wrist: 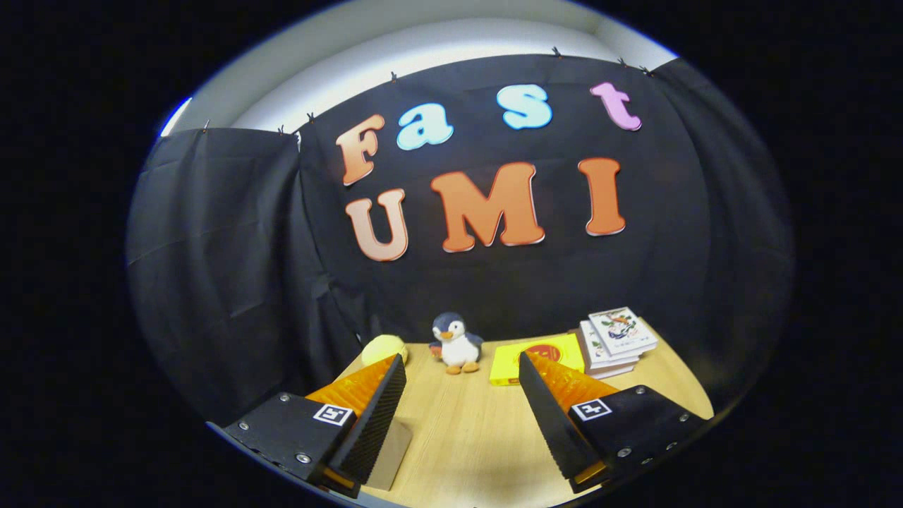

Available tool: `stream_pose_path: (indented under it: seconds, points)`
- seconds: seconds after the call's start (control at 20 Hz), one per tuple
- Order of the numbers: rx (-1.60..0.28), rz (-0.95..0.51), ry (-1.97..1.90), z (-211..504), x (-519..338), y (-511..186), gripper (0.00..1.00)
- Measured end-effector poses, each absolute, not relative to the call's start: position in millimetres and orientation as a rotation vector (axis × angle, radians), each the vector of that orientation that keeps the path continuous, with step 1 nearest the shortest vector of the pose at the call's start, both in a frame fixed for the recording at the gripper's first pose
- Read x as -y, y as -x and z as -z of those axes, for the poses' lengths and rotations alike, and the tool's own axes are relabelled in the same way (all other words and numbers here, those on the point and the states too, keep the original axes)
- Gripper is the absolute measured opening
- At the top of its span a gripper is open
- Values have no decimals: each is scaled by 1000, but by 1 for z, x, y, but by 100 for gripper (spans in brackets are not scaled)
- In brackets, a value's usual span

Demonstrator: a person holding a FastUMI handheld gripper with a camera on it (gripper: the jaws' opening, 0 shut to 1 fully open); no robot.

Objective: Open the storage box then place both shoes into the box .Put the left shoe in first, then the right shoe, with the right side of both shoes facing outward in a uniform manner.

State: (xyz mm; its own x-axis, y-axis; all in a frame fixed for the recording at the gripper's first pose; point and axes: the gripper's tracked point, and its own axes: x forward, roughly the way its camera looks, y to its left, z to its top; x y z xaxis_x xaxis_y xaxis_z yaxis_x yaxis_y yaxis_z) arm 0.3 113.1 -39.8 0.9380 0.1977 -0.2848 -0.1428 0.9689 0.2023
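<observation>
We see the black cloth wall (233, 282) of the booth rising behind everything, well beyond the gripper, with a pale strip of ceiling (437, 49) above it. Below it, a light wooden table (465, 430) runs out from under the fingers to the foot of the cloth.

The gripper (462, 377) hovers above the near part of the table with its fingers (370, 416) spread wide apart, and we see nothing but bare wood between them. Just under the left finger, a small light-coloured block (391, 451) sits on the table; we cannot tell what it is.

Beyond the right finger, near the cloth, lies a stack of white books (617, 339) with illustrated covers. Just beside that stack, and partly hidden by the right fingertip, lies a flat yellow book (508, 363) with a red round mark. Straight ahead, between the fingers and at the far edge of the table, a plush penguin (455, 343) stands upright facing us. Beyond the left fingertip sits a pale yellow round object (383, 348), half hidden by it.

We cannot make out the storage box or the shoes from here.
</observation>
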Motion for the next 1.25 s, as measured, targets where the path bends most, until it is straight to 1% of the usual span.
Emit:
stream_pose_path:
  seconds: [0.3,0.6,0.75,0.95,1.25]
  points:
    - [-112,-62,-114,-29,-35,0,98]
    - [70,-12,-22,-83,5,10,97]
    - [118,-4,-18,-97,10,15,98]
    - [158,-39,-62,-108,10,18,98]
    - [119,-45,-72,-89,4,13,98]
